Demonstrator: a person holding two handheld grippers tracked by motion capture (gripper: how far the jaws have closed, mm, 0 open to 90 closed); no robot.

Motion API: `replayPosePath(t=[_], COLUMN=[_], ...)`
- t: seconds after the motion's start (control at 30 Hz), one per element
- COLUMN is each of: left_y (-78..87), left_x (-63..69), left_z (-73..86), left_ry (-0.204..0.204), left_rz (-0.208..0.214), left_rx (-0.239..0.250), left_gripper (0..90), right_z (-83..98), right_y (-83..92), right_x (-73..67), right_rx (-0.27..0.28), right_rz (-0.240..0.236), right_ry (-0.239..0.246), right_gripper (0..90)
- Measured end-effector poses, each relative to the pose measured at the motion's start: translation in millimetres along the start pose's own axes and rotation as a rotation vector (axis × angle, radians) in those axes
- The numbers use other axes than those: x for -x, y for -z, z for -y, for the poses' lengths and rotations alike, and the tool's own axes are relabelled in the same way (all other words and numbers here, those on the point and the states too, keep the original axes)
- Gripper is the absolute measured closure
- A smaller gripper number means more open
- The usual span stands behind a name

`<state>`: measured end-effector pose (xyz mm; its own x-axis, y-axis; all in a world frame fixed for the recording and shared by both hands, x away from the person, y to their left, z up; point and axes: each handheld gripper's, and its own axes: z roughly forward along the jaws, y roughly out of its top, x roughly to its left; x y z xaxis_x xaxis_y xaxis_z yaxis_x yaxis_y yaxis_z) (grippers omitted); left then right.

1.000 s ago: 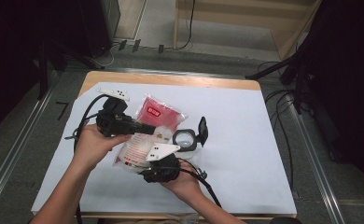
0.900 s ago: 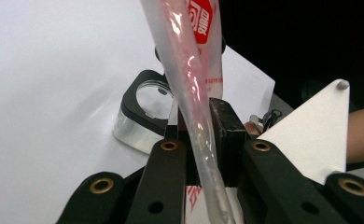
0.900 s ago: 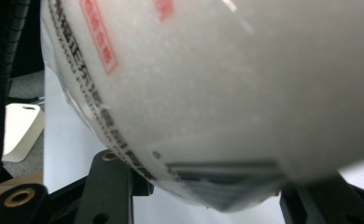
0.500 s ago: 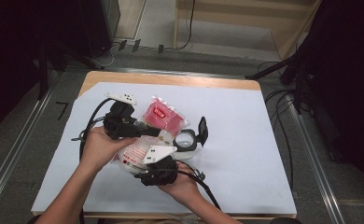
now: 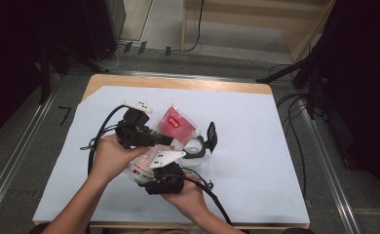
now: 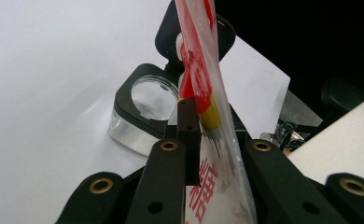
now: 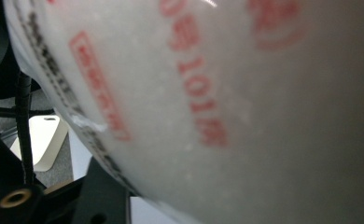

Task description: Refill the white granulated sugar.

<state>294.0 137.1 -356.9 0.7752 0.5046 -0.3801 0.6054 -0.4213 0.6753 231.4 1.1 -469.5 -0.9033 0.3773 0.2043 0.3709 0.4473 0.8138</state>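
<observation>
Plastic bag (image 5: 171, 127) is tilting upright beside the glass jar (image 5: 194, 147) now; your left gripper (image 6: 196, 135) is pinching its edge while your right gripper (image 5: 164, 168) is cradling the bulk, pour nearing.

A white sheet (image 5: 256, 146) covers most of the wooden table (image 5: 178, 82); a clear container (image 5: 194, 147) with its black hinged lid (image 5: 211, 135) standing open sits near the middle; cables (image 5: 295, 112) trail over the grey floor (image 5: 32, 141) to the right; a wooden frame (image 5: 256, 19) stands behind.
</observation>
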Motion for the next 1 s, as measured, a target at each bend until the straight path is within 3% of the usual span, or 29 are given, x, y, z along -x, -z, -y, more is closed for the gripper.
replayPosePath(t=[0.1, 0.3, 0.37, 0.43, 0.53, 0.6, 0.67, 0.77, 1.0], left_y=[-1.2, -1.9, -2.5, -3.4, -6.0, -9.0, -11.0, -11.1, -4.2], left_x=[-3.5, -6.7, -8.7, -8.9, -5.6, -3.0, -1.5, -2.8, -4.5], left_z=[1.3, 2.5, 2.6, 2.4, 2.1, 1.5, 1.5, 1.7, -0.2], left_ry=[0.027, 0.030, 0.058, 0.077, 0.090, 0.083, 0.085, 0.102, 0.089], left_rz=[0.013, 0.028, 0.048, 0.037, -0.019, -0.045, -0.056, -0.045, -0.009], left_rx=[0.012, 0.013, 0.011, 0.000, -0.011, -0.022, -0.033, -0.033, -0.024], left_gripper=[82.2, 78.6, 77.8, 81.3, 84.0, 84.6, 84.8, 83.6, 74.5], right_z=[1.1, -1.2, -1.2, -2.2, -1.8, -1.7, -1.2, 0.6, 3.6], right_y=[0.3, 2.6, 3.1, 2.9, 1.5, -0.8, -2.1, -0.6, 1.6], right_x=[-2.0, -3.5, -3.6, -5.0, -7.0, -9.0, -8.7, -6.6, -2.9], right_rx=[-0.005, 0.023, 0.019, 0.008, -0.006, -0.012, -0.017, -0.020, 0.010], right_rz=[-0.003, -0.049, -0.048, -0.036, -0.019, -0.005, -0.013, -0.013, -0.039], right_ry=[0.013, 0.000, 0.004, 0.013, 0.011, -0.009, -0.035, -0.038, -0.054], right_gripper=[56.4, 57.4, 57.3, 57.3, 54.5, 49.6, 52.3, 56.9, 59.2])
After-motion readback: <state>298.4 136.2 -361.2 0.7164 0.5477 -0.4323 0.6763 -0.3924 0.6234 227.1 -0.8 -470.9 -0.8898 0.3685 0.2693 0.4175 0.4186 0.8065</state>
